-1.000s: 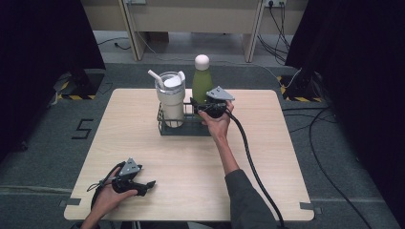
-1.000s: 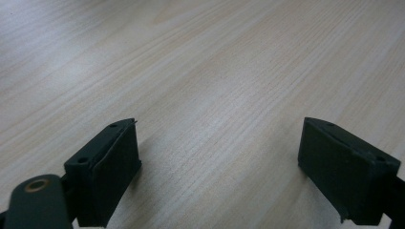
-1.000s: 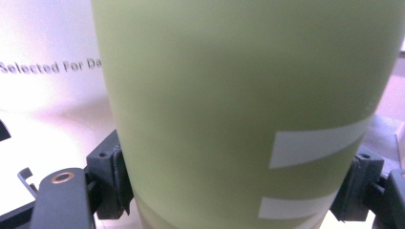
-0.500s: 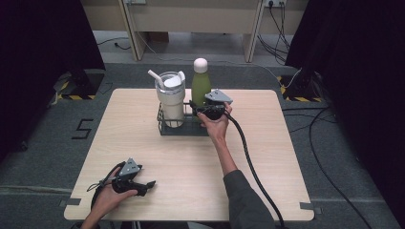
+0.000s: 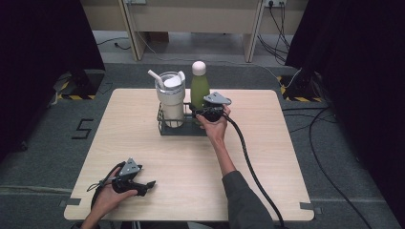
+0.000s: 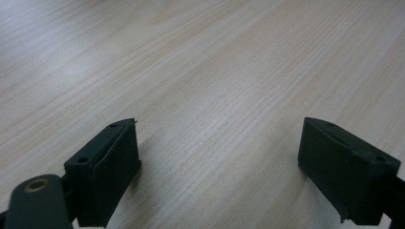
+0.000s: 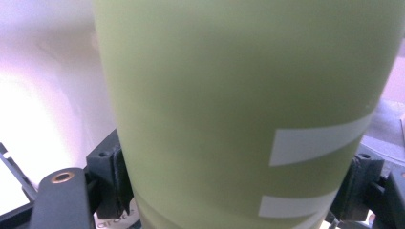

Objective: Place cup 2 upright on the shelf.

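The grasp looks done: the right tongs [image 5: 197, 110] are clamped on the green bottle [image 5: 199, 90], a pad pressed on each side of its body low down (the right gripper view shows this plainly). The bottle stands upright in the wire rack [image 5: 165, 128] at the far middle of the surface [image 5: 267, 157], just right of the white tumbler [image 5: 171, 98]. Lifting it out seems left to do. The left tongs [image 5: 149, 184] rest at the near left, wide open and empty.
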{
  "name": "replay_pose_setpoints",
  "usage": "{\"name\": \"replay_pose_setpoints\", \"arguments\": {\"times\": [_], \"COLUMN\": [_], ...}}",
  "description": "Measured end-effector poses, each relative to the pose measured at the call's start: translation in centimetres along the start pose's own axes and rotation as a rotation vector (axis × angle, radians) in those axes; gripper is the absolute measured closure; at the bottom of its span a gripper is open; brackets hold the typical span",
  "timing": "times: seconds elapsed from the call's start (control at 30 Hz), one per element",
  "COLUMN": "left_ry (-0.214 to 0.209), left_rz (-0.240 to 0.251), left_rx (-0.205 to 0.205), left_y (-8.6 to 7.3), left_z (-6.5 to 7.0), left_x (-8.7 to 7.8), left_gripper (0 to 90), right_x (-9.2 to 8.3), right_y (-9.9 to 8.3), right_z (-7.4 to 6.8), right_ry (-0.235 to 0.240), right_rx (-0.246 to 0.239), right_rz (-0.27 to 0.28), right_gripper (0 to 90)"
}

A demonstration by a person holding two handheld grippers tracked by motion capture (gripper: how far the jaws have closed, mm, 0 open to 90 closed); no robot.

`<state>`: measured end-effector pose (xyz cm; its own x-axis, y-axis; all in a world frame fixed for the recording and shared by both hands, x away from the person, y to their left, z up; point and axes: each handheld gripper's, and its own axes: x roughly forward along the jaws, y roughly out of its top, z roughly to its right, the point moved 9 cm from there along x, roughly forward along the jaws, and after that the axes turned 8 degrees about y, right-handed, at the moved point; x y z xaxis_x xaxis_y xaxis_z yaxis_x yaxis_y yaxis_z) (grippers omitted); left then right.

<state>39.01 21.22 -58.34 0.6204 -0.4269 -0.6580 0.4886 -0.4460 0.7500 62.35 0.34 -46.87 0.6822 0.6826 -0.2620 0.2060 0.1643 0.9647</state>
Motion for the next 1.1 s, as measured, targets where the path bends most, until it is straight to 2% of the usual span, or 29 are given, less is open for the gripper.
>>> {"name": "replay_pose_setpoints", "arguments": {"times": [0.07,0.43,0.6,0.7,0.77,0.87,1.0,1.1], "left_ry": [0.0,0.0,0.0,0.0,0.0,0.0,0.001,0.0], "left_rz": [0.0,0.0,0.0,0.0,0.0,0.001,0.001,0.001], "left_rx": [0.0,0.0,0.001,0.001,0.001,0.001,0.001,0.002], "left_y": [0.0,0.0,0.0,0.0,0.0,0.0,0.0,0.0], "left_z": [0.0,0.0,0.0,0.0,0.0,0.0,0.0,0.0], "left_x": [0.0,0.0,0.0,0.0,0.0,0.0,0.0,0.0], "left_gripper": [13.0,13.0,13.0,13.1,13.1,13.1,13.1,13.2], "right_x": [0.0,-0.14,-0.07,-0.09,-0.12,-0.16,-0.37,-0.61], "right_y": [0.0,-0.14,-0.17,-0.29,-0.37,-0.55,-0.7,-0.73], "right_z": [-0.01,-0.05,-0.01,0.1,0.13,0.18,0.16,0.17], "right_ry": [0.002,0.009,0.01,0.021,0.02,-0.003,-0.013,-0.015], "right_rx": [0.01,-0.001,0.008,0.03,0.029,-0.003,0.002,-0.016], "right_rz": [0.009,-0.01,-0.006,-0.004,-0.007,-0.026,-0.031,-0.034], "right_gripper": [20.9,20.6,20.0,18.7,18.1,16.4,15.1,14.8]}}
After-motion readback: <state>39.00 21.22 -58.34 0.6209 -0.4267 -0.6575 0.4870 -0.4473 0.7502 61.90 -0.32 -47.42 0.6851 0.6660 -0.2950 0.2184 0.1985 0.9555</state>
